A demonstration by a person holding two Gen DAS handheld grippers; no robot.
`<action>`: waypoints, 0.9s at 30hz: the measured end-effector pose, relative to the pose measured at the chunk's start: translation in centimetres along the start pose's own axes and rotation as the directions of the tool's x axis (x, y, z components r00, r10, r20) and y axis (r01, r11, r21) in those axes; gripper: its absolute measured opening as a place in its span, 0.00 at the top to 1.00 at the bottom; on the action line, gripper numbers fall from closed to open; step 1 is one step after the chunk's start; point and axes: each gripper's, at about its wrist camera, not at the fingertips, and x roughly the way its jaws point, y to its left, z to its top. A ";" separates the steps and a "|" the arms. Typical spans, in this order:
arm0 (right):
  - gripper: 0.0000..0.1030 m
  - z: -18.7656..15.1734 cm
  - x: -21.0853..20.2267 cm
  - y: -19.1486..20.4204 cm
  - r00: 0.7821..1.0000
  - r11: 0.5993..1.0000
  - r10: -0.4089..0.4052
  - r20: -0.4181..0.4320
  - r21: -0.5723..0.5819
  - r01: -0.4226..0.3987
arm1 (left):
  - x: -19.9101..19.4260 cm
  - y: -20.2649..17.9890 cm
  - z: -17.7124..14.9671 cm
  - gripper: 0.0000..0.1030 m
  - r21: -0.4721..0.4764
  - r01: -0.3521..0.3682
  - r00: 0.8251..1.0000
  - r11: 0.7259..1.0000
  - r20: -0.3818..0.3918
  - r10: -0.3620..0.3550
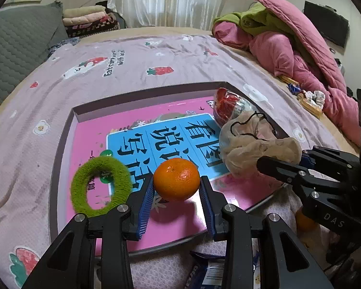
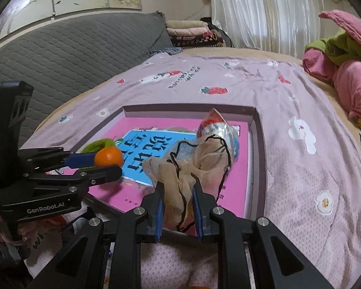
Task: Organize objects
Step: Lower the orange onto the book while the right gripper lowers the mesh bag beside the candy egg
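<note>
A shallow box (image 1: 74,113) with a pink and blue book cover as its floor lies on the bed. My left gripper (image 1: 177,187) is shut on an orange (image 1: 176,179) and holds it just above the box floor; the orange also shows in the right wrist view (image 2: 108,157). A green fuzzy ring (image 1: 101,185) lies in the box left of the orange. My right gripper (image 2: 178,187) is shut on a beige drawstring pouch (image 2: 180,166) over the box's right side; the pouch also shows in the left wrist view (image 1: 252,144). A red and clear snack packet (image 2: 216,127) lies behind the pouch.
The bed has a lilac strawberry-print sheet (image 1: 144,60). A pink and green quilt pile (image 1: 288,48) lies at the right. A grey padded headboard (image 2: 72,48) is at the left, with folded blankets (image 1: 89,19) behind. A blue packet (image 1: 209,274) lies below the box's near edge.
</note>
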 end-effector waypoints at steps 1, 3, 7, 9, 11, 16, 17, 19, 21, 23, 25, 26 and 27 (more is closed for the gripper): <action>0.79 0.0 0.1 -0.1 1.000 1.000 0.000 -0.006 0.003 0.000 | 0.1 -0.1 -0.1 0.63 0.001 0.002 1.000 1.000 -0.003 -0.002; 0.79 -0.1 0.1 -0.2 1.000 1.000 -0.002 -0.013 0.006 0.002 | 0.2 -0.1 -0.1 0.63 0.004 0.006 1.000 1.000 -0.008 -0.006; 0.79 -0.2 0.3 -0.2 1.000 1.000 0.001 -0.031 0.008 -0.001 | 0.4 -0.3 -0.2 0.63 0.008 0.009 1.000 1.000 -0.018 -0.009; 0.79 -0.3 0.3 -0.2 0.999 1.000 -0.004 -0.035 0.008 0.004 | 0.5 -0.4 -0.2 0.63 0.010 0.014 1.000 1.000 -0.023 -0.013; 0.79 -0.2 0.3 -0.2 0.999 1.000 -0.005 -0.036 0.010 0.005 | 0.6 -0.4 -0.2 0.63 0.012 0.013 1.000 1.000 -0.025 -0.013; 0.77 -0.2 0.2 -0.2 0.999 1.000 -0.006 -0.038 0.011 0.006 | 0.8 -0.4 -0.3 0.63 0.010 0.011 0.999 1.000 -0.040 -0.010; 0.76 -0.2 0.2 -0.2 0.999 1.000 -0.006 -0.037 0.012 0.006 | 0.8 -0.4 -0.3 0.62 0.011 0.012 0.999 1.000 -0.042 -0.012; 0.73 -0.2 0.2 -0.2 0.999 1.000 0.002 -0.040 0.016 -0.001 | 0.9 -0.4 -0.4 0.62 0.009 0.018 0.999 1.000 -0.045 -0.017; 0.70 -0.2 0.1 -0.3 0.999 1.000 0.005 -0.040 0.022 -0.004 | 1.1 -0.2 -0.3 0.62 0.003 0.025 0.998 1.000 -0.054 -0.025; 0.69 -0.2 0.1 -0.4 0.999 1.000 0.007 -0.041 0.027 -0.006 | 1.1 -0.2 -0.3 0.62 0.003 0.024 0.998 1.000 -0.055 -0.023; 0.67 -0.2 0.0 -0.4 0.999 1.000 0.008 -0.044 0.027 -0.007 | 1.1 -0.2 -0.3 0.62 0.004 0.022 0.998 1.000 -0.058 -0.022; 0.67 -0.2 0.0 -0.4 0.999 1.000 0.006 -0.044 0.027 -0.005 | 1.1 -0.1 -0.3 0.62 0.000 0.021 0.998 1.000 -0.059 -0.021; 0.66 -0.2 -0.1 -0.4 0.999 1.000 0.006 -0.044 0.026 -0.005 | 1.1 -0.1 -0.3 0.62 -0.002 0.020 0.998 1.000 -0.062 -0.020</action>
